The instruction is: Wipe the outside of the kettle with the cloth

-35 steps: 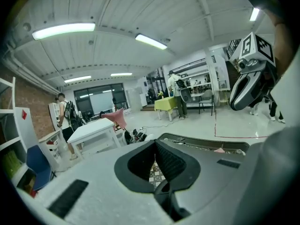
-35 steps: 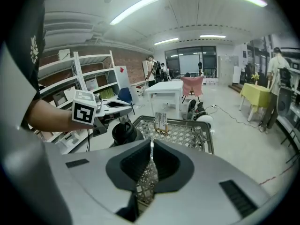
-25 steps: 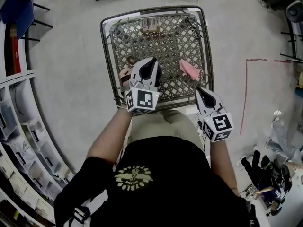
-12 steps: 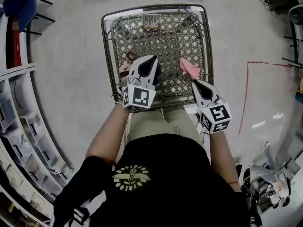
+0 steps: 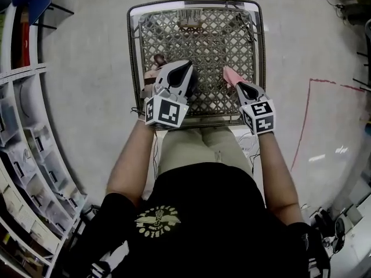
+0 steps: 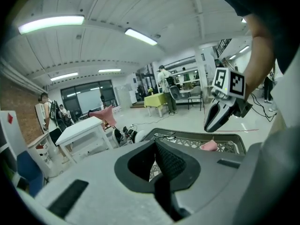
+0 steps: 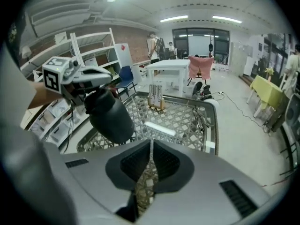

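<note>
When the things are being counted, one kettle [image 7: 110, 114], one cloth [image 5: 232, 77], one lattice table [image 5: 197, 2] and two grippers are being shown. The kettle is being seen at the near left of the table, directly under the left gripper [image 5: 187, 67]. Its long axis is being held roughly upright, with the narrow neck turned up to that gripper and the broad end down to the lattice. It is being shown as a dark, matte, rounded vessel, widening from neck to base. The left gripper's jaws are being pressed together. Whether the kettle's handle is being pinched between them, or whether the kettle is being rested on the lattice, cannot be told. The right gripper [image 5: 244, 87] is being held clenched on nothing at the near right. Its tips are being shown just beside the pink cloth, which is being seen lying on the lattice, apart from the kettle.
</note>
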A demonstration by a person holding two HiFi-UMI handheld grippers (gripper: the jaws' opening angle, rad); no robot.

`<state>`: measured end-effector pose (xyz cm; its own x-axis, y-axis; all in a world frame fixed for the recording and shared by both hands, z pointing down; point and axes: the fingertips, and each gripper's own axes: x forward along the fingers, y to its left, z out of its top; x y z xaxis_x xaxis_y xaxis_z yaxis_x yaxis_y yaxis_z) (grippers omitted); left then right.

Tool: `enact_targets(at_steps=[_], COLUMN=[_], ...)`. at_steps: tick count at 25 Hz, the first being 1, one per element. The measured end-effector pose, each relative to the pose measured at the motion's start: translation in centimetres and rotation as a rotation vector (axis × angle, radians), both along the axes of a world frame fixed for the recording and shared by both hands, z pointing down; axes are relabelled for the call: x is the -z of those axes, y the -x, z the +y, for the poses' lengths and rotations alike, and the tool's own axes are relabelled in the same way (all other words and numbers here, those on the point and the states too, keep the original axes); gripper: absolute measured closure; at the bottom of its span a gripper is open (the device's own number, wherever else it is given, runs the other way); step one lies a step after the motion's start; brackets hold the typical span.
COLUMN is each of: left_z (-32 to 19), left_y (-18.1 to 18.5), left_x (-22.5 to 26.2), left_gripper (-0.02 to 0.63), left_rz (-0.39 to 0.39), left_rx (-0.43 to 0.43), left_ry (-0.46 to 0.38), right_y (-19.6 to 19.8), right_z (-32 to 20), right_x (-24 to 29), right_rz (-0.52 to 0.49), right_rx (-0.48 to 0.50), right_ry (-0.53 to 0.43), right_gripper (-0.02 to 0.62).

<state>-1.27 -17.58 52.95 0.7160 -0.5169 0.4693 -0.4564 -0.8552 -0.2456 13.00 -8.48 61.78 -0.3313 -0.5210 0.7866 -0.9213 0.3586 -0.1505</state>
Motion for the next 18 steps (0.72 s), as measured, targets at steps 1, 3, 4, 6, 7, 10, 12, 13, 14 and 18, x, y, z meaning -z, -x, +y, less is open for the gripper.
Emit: enact_targets(at_steps=[1,3,4,6,7,10,12,13,14,18], left_z=[-0.1,-0.3,-0.4,-0.5,-0.5,-0.8,-0.8,-0.8,-0.9,-1.4], left_y=[0.0,0.1,0.2,0.3,0.5,0.6,0.4,0.4,0.5,0.9], left_x=[0.0,0.1,0.2,0.3,0.4,0.4,0.2,0.2,0.2,0.4], left_gripper=[0.600,0.600,0.600,0.600,0.600,0.600,0.600,0.600,0.600,0.600], left_rz=[0.006,0.023,0.030,0.042,0.051,0.051,0.033,0.030,0.035,0.110], left_rx=[0.004,0.017,0.021,0.030,0.040,0.070,0.077,0.081,0.086,0.116], left_ry=[0.009,0.031,0.041,0.050,0.051,0.041,0.028,0.023,0.021,0.042], right_y=[-0.4,-1.0,-1.3,-1.8,-1.9,-2.1,-2.3,-2.5,-2.7,-3.5], right_z=[0.1,0.3,0.4,0.7,0.7,0.9,1.0,1.1,1.1,1.7], right_x=[-1.2,-3.6,-4.7,-6.8,-7.6,-9.1,-9.7,-10.0,-10.3,-12.1], right_rz=[0.019,0.057,0.072,0.090,0.091,0.084,0.087,0.096,0.107,0.121], right_rx=[0.016,0.050,0.062,0.075,0.079,0.084,0.093,0.102,0.112,0.139], right_ry=[0.022,0.062,0.083,0.121,0.138,0.169,0.180,0.184,0.190,0.243], right_gripper=[0.581,0.581,0.581,0.581,0.581,0.581,0.581,0.581,0.581,0.488])
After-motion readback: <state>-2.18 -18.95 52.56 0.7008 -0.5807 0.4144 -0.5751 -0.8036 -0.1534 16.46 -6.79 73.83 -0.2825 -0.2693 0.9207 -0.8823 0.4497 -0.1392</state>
